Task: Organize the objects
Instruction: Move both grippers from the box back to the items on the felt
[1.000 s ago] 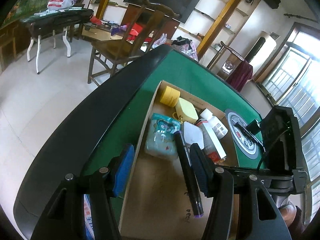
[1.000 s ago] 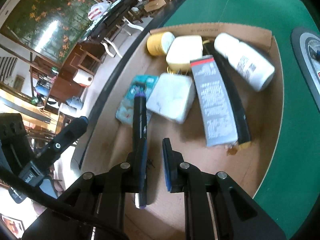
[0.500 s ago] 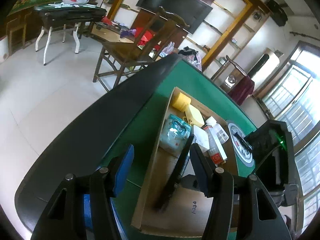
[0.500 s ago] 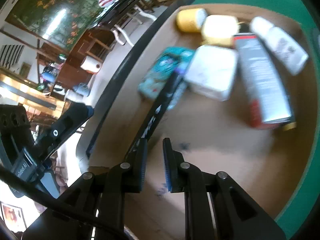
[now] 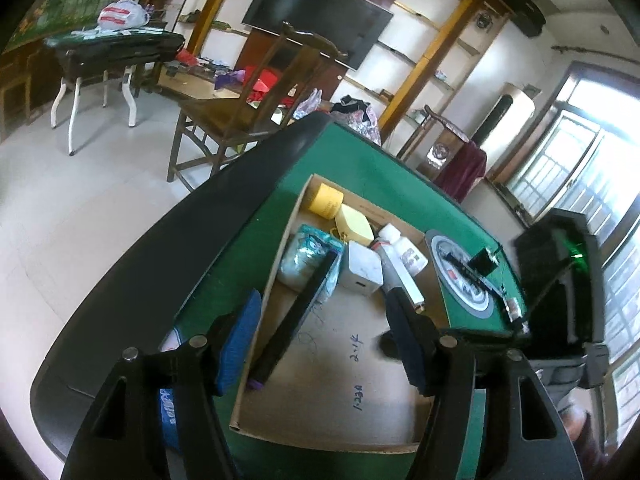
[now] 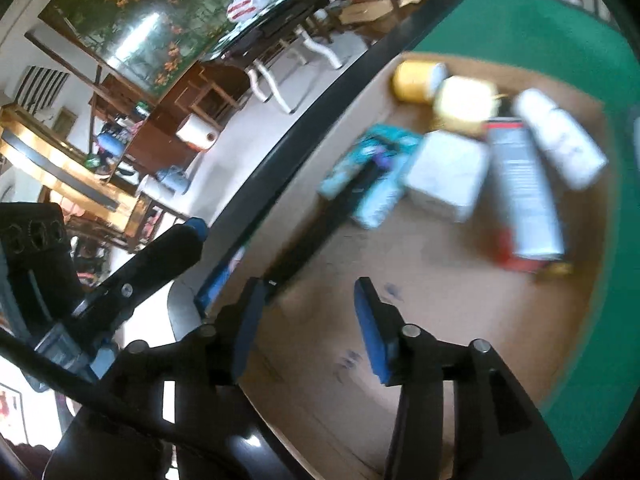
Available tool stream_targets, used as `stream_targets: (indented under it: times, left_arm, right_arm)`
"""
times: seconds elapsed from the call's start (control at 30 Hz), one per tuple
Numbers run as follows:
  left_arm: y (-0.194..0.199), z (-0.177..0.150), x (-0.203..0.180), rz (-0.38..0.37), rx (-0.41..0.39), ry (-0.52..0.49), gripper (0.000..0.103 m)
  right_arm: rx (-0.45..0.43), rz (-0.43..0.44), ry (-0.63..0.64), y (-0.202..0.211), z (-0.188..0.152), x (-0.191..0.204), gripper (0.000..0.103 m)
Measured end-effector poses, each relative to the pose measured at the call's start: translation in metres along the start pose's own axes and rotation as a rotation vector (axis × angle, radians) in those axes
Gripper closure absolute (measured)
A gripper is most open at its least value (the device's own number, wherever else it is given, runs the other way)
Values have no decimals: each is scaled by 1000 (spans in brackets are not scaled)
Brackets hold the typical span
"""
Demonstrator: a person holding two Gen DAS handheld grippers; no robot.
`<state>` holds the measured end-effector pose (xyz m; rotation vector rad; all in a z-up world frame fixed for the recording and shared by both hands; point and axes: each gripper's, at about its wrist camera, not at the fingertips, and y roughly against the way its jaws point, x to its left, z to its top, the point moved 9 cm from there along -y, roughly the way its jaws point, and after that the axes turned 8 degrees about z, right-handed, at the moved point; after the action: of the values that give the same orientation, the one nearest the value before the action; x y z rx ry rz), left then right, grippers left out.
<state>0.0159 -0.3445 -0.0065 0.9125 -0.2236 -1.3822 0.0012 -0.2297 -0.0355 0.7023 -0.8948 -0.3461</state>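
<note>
A shallow cardboard tray (image 5: 320, 436) lies on the green table (image 5: 376, 168). In it a long black marker (image 5: 298, 312) with a purple end leans along the left wall, its tip on a teal tissue pack (image 5: 308, 254). My left gripper (image 5: 324, 340) is open and empty above the tray's near end. My right gripper (image 6: 306, 328) is open and empty over the tray; the marker (image 6: 316, 236) lies beyond its left finger, apart from the pads. Also in the tray are a yellow tape roll (image 5: 326, 200), a yellow case (image 5: 354, 224), a white box (image 5: 362, 268), a grey-red tube (image 6: 524, 196) and a white bottle (image 6: 560, 140).
A round black-and-grey disc (image 5: 460, 276) is set into the table right of the tray. A blue-printed packet (image 5: 170, 412) lies by the tray's near left corner. A wooden chair (image 5: 248, 108) stands beyond the table's black rim.
My right gripper was shut on the black marker, swung it toward the tray's left wall, then opened and let it go. Both grippers have drawn back from the tray.
</note>
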Motion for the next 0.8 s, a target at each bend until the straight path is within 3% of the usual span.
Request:
stream_targets:
  times: [0.1, 0.17, 0.4, 0.5, 0.63, 0.8]
  left_arm:
    - [-11, -9, -9, 24, 52, -37, 44]
    - [-19, -20, -19, 2, 97, -44, 44]
    - [-47, -47, -72, -192, 280, 42, 44]
    - [-69, -48, -73, -71, 292, 34, 44]
    - [-88, -31, -62, 67, 245, 51, 44]
    - [-112, -17, -55, 151, 230, 73, 42]
  right_arm:
    - [-56, -108, 2, 28, -6, -17, 48]
    - [-94, -146, -23, 49, -12, -32, 47]
    - [-181, -99, -153, 89, -24, -63, 47]
    - [-210, -79, -172, 95, -25, -59, 47]
    - [-237, -70, -166, 103, -23, -58, 46]
    - [-270, -53, -180, 118, -27, -63, 46]
